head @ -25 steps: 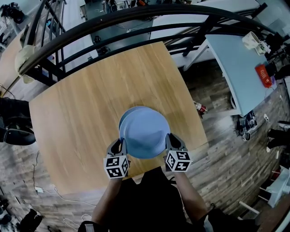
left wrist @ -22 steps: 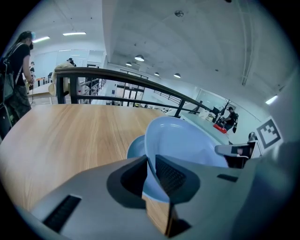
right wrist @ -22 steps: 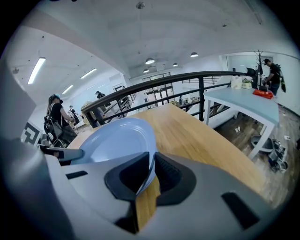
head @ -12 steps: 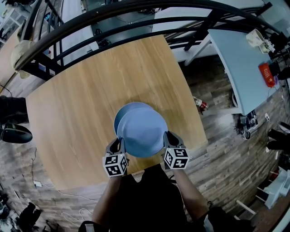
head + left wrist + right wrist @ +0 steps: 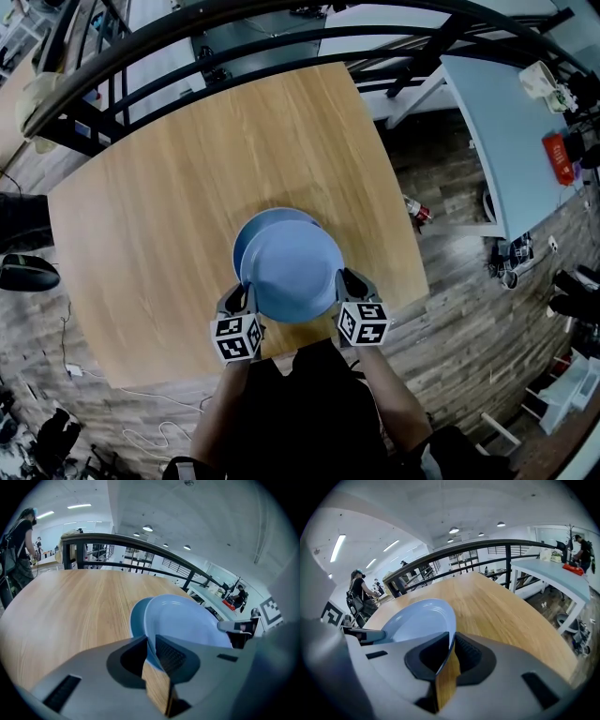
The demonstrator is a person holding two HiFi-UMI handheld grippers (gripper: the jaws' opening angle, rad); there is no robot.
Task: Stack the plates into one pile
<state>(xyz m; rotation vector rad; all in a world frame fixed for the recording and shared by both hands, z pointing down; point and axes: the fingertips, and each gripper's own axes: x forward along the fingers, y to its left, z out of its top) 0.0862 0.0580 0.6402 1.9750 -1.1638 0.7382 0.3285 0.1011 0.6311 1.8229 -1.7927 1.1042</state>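
A light blue plate [image 5: 292, 277] is held level by its two side rims over the wooden table [image 5: 169, 216], close to the near edge. My left gripper [image 5: 247, 300] is shut on its left rim and my right gripper [image 5: 343, 287] on its right rim. A second blue plate [image 5: 251, 231] lies under it on the table, peeking out at the far left. The left gripper view shows the rim pinched between the pads at my left gripper [image 5: 151, 654], with the lower plate [image 5: 136, 618] behind. In the right gripper view my right gripper [image 5: 452, 649] clamps the held plate [image 5: 417, 620].
A black curved railing [image 5: 234, 37] runs along the table's far side. A pale blue side table [image 5: 511, 131] with small items stands at the right on the wooden floor. A person [image 5: 358, 597] stands far off beyond the table. My own body is at the near table edge.
The held plate has drifted slightly toward me and to the right, so more of the lower plate shows at the far left. Both grips are unchanged.
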